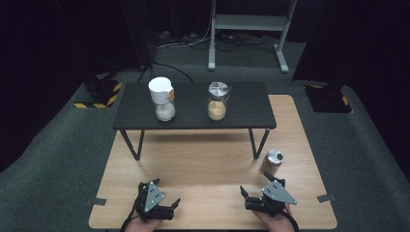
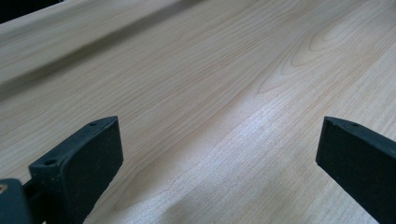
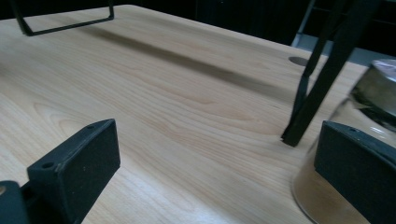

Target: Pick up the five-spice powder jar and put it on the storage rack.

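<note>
the table is pale wood with a smooth, faintly sheened grain. the low black shelf looks matt, on thin dark metal legs. the near right jar is clear glass with a shiny metal lid (as is the far one). gripper pads are matt black, slightly rough.

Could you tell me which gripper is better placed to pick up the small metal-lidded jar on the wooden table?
Probably the right gripper: the small jar stands just beyond it, beside its open jaws. The left gripper, also open, sits far across the wooden table.
</note>
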